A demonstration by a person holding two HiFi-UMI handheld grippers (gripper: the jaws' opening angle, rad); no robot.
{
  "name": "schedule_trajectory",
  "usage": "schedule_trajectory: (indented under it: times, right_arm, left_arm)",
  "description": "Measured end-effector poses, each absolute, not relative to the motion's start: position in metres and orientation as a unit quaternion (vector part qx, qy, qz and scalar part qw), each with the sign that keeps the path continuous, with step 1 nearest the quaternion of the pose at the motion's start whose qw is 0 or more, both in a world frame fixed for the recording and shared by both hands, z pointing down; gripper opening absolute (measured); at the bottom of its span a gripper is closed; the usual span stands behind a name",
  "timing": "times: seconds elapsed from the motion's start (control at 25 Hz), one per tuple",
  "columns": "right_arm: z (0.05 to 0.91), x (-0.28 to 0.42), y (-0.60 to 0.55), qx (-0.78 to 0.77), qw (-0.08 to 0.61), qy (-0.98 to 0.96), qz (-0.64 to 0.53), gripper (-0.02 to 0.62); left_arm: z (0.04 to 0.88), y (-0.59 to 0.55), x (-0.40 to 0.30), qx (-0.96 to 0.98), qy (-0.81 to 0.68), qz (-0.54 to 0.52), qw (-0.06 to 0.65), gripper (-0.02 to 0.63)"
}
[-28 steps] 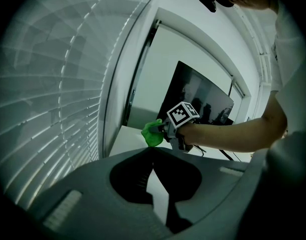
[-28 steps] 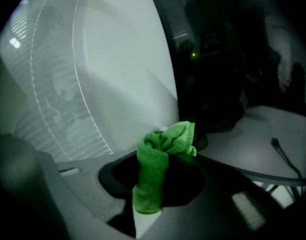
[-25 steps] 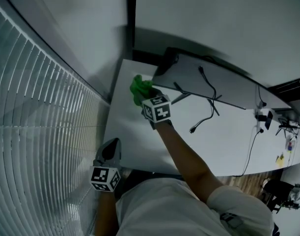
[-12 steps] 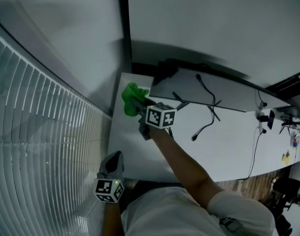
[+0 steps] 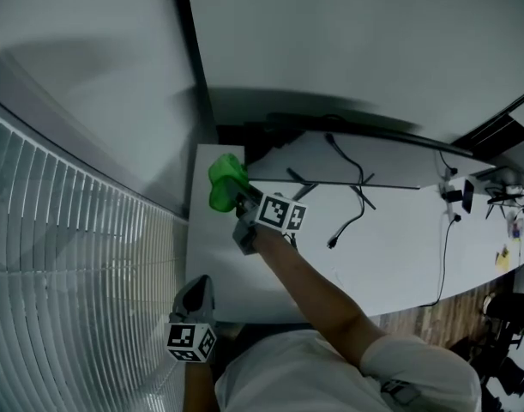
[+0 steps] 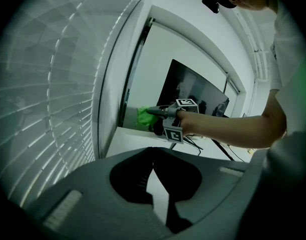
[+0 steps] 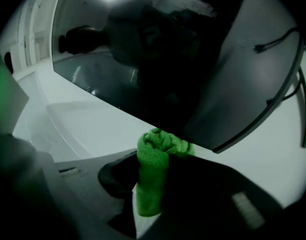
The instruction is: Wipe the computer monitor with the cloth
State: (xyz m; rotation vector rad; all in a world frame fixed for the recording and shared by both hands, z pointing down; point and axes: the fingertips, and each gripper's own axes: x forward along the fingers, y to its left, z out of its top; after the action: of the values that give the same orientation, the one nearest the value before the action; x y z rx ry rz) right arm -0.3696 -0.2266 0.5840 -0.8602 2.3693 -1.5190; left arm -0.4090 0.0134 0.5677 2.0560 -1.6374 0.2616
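The right gripper [image 5: 240,200] has its jaws clamped on the green cloth [image 7: 154,151], with a bunched wad sticking out past the tips. The wad sits at the monitor's [image 7: 142,59] 7 o'clock corner, against or just beside the lower bezel; I cannot confirm contact. The dark screen above it looks unwiped from here, so I judge the wiping to be at or near its start.

The left gripper [image 5: 197,288] hangs low at the tabletop's [image 5: 219,256] near edge, at 6 o'clock from the monitor and well apart from it. Its jaws meet at the tips and hold nothing.

To do this step well:
- Lift the wad off the bezel onto the glass, so that cloth alone touches the screen and never the jaw tips.
- Press lightly, since a hard push could rock the monitor back.
- Sweep towards 3 o'clock in straight, overlapping passes, stepping up towards 12 o'clock after each one.
- Keep the grip firm, because the wad could drag out sideways.
- The idle left gripper could steady the monitor's edge.
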Motion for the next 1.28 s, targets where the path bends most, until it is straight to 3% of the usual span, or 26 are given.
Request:
schedule_trajectory:
  times: [0.32, 1.28]
  right_arm:
    - [0.532, -0.359, -0.22, -0.259, 0.197, 0.771, -0.548, 0.103]
    - [0.378, -0.317, -0.191, -0.214, 0.327, 0.765, -0.511, 0.101]
  left_arm:
    - [0.565, 0.007, -0.397, 0.768, -0.587, 0.094, 0.238, 0.009]
    - [0.526, -0.006, -0.358, 0.81, -0.547, 0.073, 0.197, 0.009]
